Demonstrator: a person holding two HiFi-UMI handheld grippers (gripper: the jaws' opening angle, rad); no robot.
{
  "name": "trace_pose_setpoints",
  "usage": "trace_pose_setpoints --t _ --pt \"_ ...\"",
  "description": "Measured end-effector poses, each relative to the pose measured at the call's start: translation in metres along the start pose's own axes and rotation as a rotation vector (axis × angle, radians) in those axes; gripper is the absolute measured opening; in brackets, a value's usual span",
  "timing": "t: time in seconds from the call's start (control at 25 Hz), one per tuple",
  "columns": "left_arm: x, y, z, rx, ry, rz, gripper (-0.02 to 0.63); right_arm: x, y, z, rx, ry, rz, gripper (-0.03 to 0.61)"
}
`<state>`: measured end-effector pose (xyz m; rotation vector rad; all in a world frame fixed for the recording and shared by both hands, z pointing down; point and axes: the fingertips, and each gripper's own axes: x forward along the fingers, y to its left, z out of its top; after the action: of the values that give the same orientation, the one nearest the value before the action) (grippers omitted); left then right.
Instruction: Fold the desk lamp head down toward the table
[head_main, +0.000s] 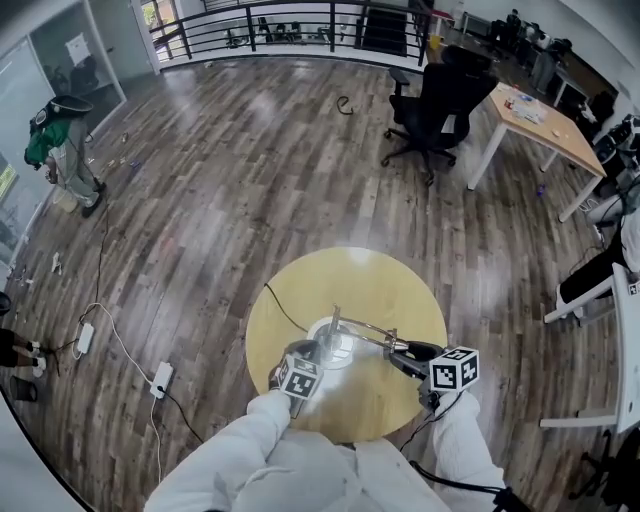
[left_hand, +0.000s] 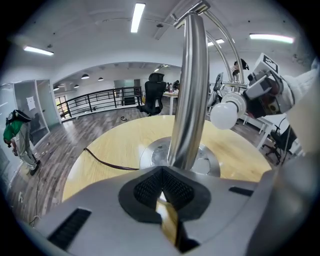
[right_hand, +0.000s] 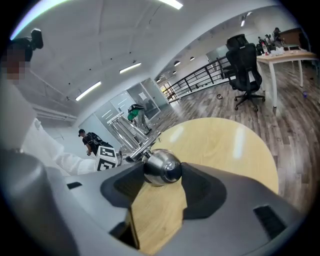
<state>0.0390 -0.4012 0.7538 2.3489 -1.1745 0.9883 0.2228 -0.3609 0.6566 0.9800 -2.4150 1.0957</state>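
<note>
Right claw grasping the polished chrome, ball-shaped lamp head. Both pads sit against its sides, with the jaws set wide to span it. Lamp head is over the round pale-wood desk, at 3 o'clock from the round chrome base. White globe bulb is on the side facing the post.

Judged: the grip is on the head because that is the part to swing down.

Left claw clenched, pads tip to tip, nothing between them. Its nose is just beside the foot of the upright chrome tube post, at 7 o'clock of the base.

Judged: a brace, so the lamp neither tips nor slides when the head is pulled.

Thin dark cord runs off toward 10 o'clock.

Hard to make out:
- whether the left claw actually touches the post or base;
- the arm's upper hinge, cut off at the top of the left gripper view;
- how far the bulb stands clear of the desk.
</note>
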Motion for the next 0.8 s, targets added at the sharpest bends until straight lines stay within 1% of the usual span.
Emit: trace_pose_setpoints --t 0.16,0.4,0.64,0.8 --pt "0.0 -0.002 -0.001 0.001 0.003 0.003 0.0 0.011 -0.001 -0.011 0.03 -0.003 0.039 0.224" --pt "0.001 0.002 -0.001 -0.013 -0.002 0.001 0.0 0.021 -0.003 -0.014 0.043 -0.008 0.054 0.224" --pt "0.001 -0.001 0.0 0.007 0.011 0.006 0.0 0.028 -0.003 -0.018 0.057 -0.003 0.072 0.226" --pt "0.001 -0.003 0.001 0.007 0.01 0.006 0.0 0.03 -0.004 -0.019 0.059 -0.001 0.077 0.229"
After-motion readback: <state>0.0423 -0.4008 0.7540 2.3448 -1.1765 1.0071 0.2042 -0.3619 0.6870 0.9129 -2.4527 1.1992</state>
